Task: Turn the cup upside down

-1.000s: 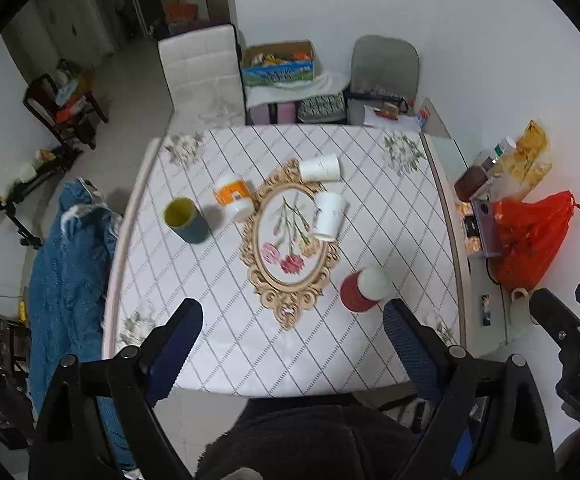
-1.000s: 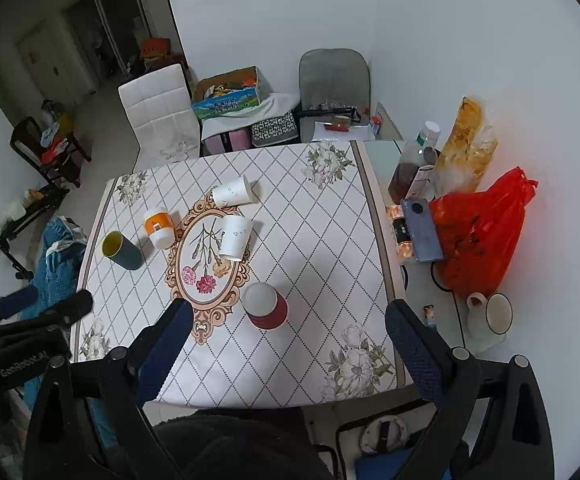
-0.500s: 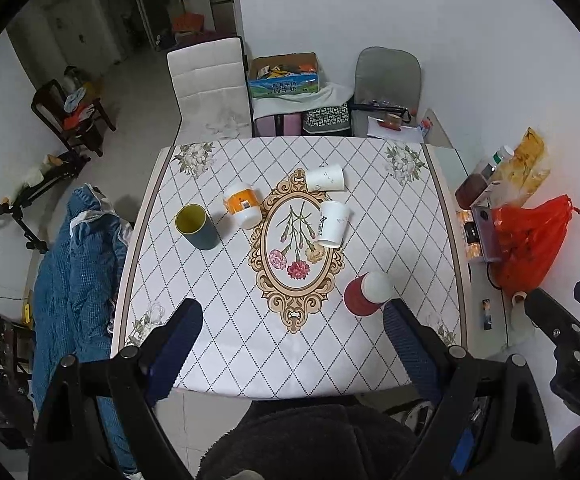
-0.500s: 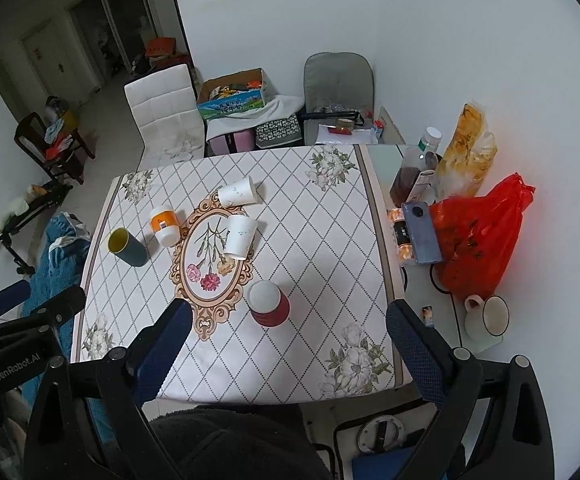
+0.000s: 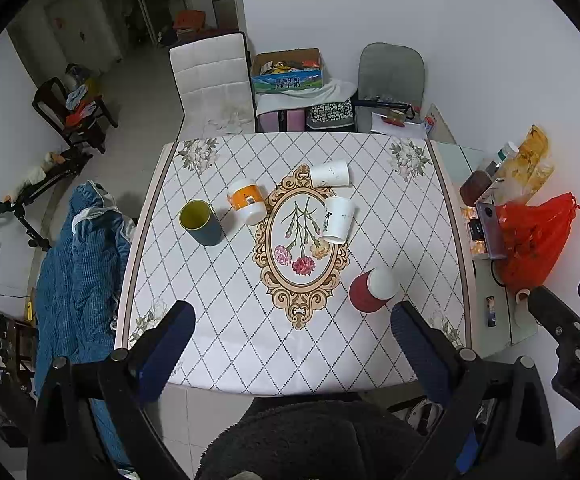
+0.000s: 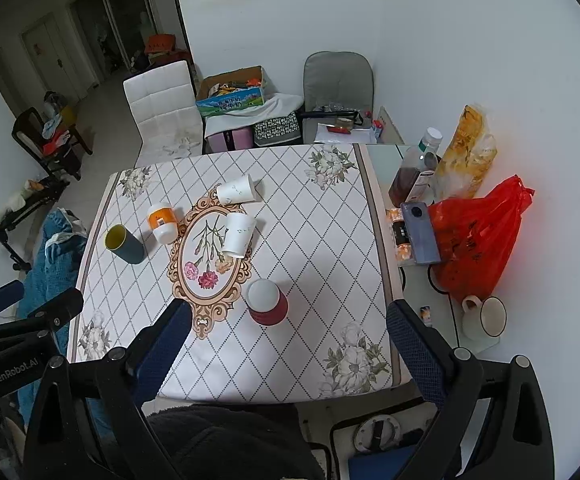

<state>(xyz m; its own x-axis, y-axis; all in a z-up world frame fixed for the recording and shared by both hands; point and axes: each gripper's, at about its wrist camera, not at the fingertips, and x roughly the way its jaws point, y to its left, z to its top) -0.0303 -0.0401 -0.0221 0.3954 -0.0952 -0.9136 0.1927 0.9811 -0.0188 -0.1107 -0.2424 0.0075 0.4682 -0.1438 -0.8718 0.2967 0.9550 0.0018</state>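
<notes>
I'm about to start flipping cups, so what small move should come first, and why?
Probably lower the left claw toward the teal cup: it stands mouth-up on the left side of the table, nearest that claw, while the red cup already sits base-up. The claw is open and empty.

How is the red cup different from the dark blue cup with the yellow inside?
The red cup stands upside down, its white bottom facing up; the blue cup stands right way up, so you see its yellow inside. The red cup widens toward the table, while the blue cup looks straight-sided. The red cup sits near the front edge, right of the flower oval; the blue cup sits at the left side. Both rest on the tablecloth, untouched by either claw.
</notes>
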